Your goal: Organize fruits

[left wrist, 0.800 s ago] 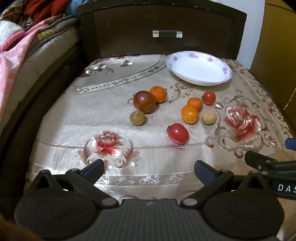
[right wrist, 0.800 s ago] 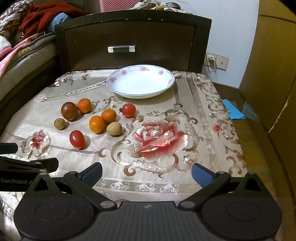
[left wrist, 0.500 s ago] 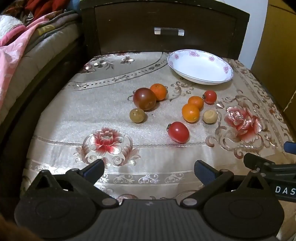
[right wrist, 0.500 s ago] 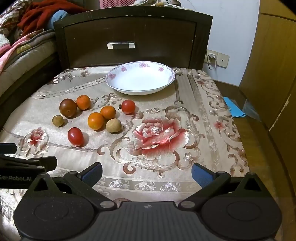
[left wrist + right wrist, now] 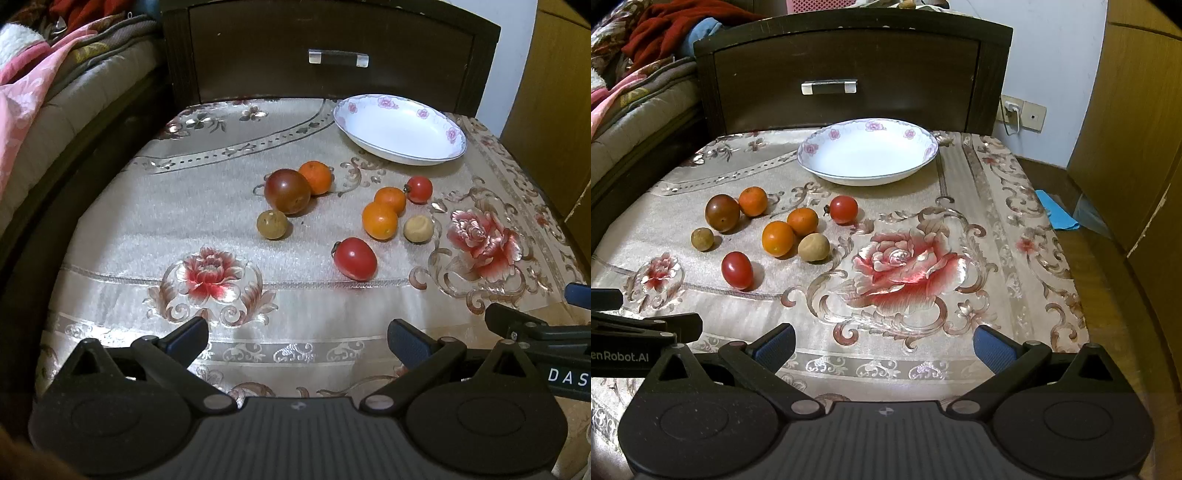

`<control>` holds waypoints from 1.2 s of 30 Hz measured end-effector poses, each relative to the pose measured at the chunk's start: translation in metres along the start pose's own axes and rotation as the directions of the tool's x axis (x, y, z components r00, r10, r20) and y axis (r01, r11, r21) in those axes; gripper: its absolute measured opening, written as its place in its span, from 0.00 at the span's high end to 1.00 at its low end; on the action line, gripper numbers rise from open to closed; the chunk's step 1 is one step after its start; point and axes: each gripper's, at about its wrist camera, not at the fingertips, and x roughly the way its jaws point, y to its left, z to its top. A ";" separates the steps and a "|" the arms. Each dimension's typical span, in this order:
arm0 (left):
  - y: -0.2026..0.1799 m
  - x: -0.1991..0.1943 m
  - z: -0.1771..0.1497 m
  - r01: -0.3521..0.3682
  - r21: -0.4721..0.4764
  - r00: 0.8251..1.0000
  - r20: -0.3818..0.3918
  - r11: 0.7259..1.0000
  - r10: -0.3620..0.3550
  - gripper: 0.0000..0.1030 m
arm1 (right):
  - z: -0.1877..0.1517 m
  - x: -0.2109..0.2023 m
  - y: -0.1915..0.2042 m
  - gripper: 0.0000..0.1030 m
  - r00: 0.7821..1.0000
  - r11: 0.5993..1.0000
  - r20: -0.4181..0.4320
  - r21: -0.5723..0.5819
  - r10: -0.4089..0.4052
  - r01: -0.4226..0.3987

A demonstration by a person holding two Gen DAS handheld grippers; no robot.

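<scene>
Both claws hang spread and hold nothing over the near edge of the floral tablecloth (image 5: 1015,258): the left gripper (image 5: 297,338) and the right gripper (image 5: 884,343). 8 fruits lie loose ahead, the oval red tomato (image 5: 355,258) nearest, well short of the white plate (image 5: 868,157) at the far side.

Black tongs (image 5: 297,338), blue fingertips (image 5: 190,334), perhaps rubber-padded

Eight small fruits (image 5: 777,238) lie loose ahead of the left gripper (image 5: 297,338), ahead-left of the right gripper (image 5: 884,345): red, orange, brown, tan; beyond them sits a white flowered bowl (image 5: 868,155), upright
</scene>
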 end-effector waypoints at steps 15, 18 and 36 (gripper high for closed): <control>0.001 0.004 0.001 0.005 -0.013 1.000 -0.021 1.000 -0.006 0.00 | -0.001 0.005 0.001 0.07 1.000 1.000 -0.026 0.011 0.004 -0.004; 0.002 0.005 0.001 0.005 -0.012 1.000 -0.023 1.000 -0.005 0.00 | -0.001 0.006 0.000 0.07 1.000 1.000 -0.027 0.011 0.004 -0.004; 0.002 0.008 -0.001 0.003 -0.015 0.999 -0.033 1.000 -0.004 0.00 | -0.003 0.008 0.001 0.07 1.000 1.000 -0.030 0.014 0.005 -0.005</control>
